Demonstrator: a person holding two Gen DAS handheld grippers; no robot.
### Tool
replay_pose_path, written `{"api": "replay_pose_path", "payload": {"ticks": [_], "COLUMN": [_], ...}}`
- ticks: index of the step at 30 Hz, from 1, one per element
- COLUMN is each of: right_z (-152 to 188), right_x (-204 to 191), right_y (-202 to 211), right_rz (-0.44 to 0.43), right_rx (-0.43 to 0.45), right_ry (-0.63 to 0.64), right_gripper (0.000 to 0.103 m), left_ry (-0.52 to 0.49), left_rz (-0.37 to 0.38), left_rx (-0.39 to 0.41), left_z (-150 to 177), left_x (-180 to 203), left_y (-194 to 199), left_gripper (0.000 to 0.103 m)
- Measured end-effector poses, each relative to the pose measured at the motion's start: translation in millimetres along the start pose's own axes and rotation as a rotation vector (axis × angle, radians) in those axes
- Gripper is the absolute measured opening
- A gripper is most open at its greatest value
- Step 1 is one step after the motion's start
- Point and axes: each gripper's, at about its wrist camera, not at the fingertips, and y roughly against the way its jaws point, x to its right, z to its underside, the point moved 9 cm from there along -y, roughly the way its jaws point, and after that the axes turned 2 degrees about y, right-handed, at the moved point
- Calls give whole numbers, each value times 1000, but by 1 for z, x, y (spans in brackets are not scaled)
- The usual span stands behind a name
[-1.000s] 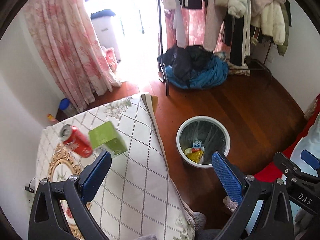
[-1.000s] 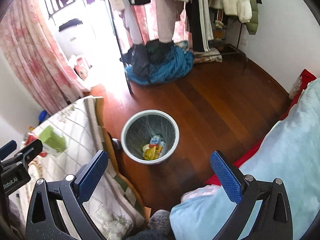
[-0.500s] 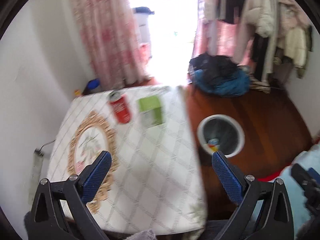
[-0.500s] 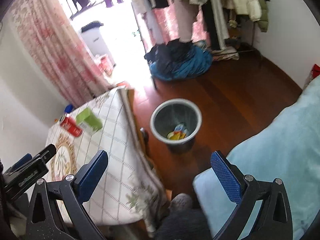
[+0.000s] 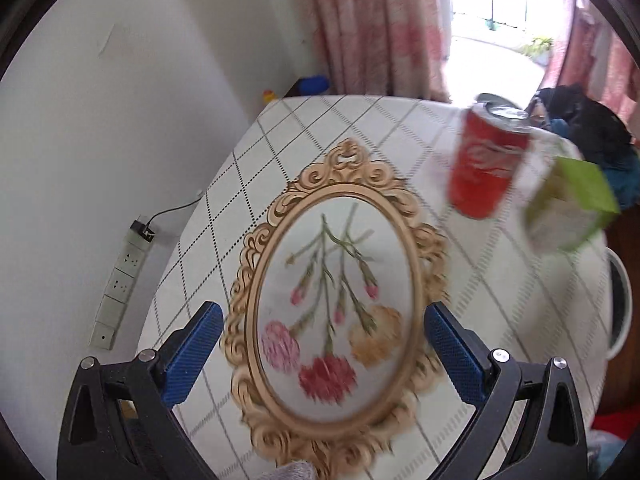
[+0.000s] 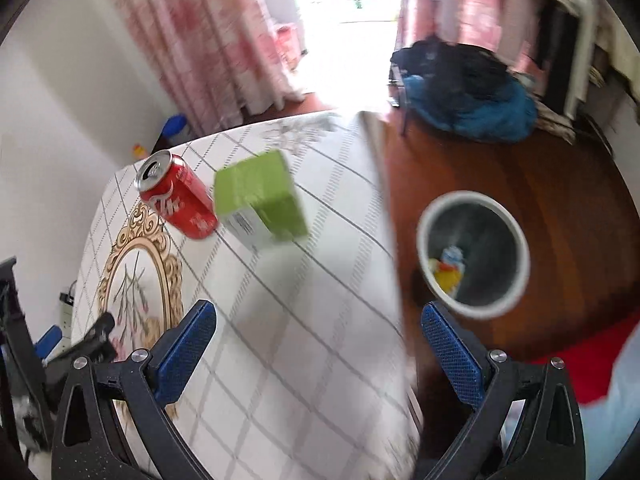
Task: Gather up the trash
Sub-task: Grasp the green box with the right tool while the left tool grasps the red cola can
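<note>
A red soda can (image 5: 486, 160) (image 6: 176, 196) stands upright on the table's checked cloth (image 6: 280, 320). A green and white carton (image 5: 568, 204) (image 6: 260, 200) sits just right of it. My left gripper (image 5: 320, 344) is open over the cloth's printed oval flower frame (image 5: 336, 280), with the can ahead and to the right. My right gripper (image 6: 316, 344) is open above the table's right half, short of both items. The round bin (image 6: 474, 252) on the wooden floor holds a few wrappers.
A white wall with a power strip (image 5: 120, 276) runs along the table's left side. Pink curtains (image 6: 208, 40) hang behind it. A heap of blue and dark clothes (image 6: 464, 92) lies on the floor under a clothes rack. A red and pale blue bed edge (image 6: 592, 364) is at the right.
Both grippers have swung left and lower toward the table. The can and carton now look much nearer, and the bin has slid to the right edge of the views. Both stay open.
</note>
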Motion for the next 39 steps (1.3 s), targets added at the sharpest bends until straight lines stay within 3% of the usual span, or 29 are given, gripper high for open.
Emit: {"api": "replay_pose_path", "payload": {"ticks": [6,10,11,13,15,20,28,29,30,33,39], "right_z": [-64,-78,-77,-78,-79,-76,-74,-73,-73,-71,-67], "right_x": [-40,-54,-52,-41,-18,27,40,39,36,28,12], "right_y": [-68,-107,-110,-108,-101,-89,-76,-77,-79,-79,-72], "right_rz": [25,28,35,-2,39,18,22,25,24,20,14], "right_rx": [-42,-113,-122,-110,-102,-92,-72,-73,-75,-82,-77], "right_ry": [104,160,158,104,58,-55,-61,-57,-52,-37,5], "right_gripper": [103,103,90,74,74,73,73,73,73,73,73], "left_ry": [0,-24,-30,-52,-70,-120,-216,-222,-228,-228,-224], "left_rz": [-7,15,24,73,147,317,320,314,310,319,303], "left_rx": [-35,-46,-50,-57,-52,18,57,56,59,54,109], "left_z": [-24,-36,-37,-39,-42,-58,-96,-98,-100,-102,-105], "left_x": [-9,-4,-1,11,25,77,134,135,136,134,117], "left_y": [-45,-65,-66,-67,-58,-17,-19,-21,-23,-26,-14], "left_gripper": [103,103,103,103,103,103,102,99,87,65,64]}}
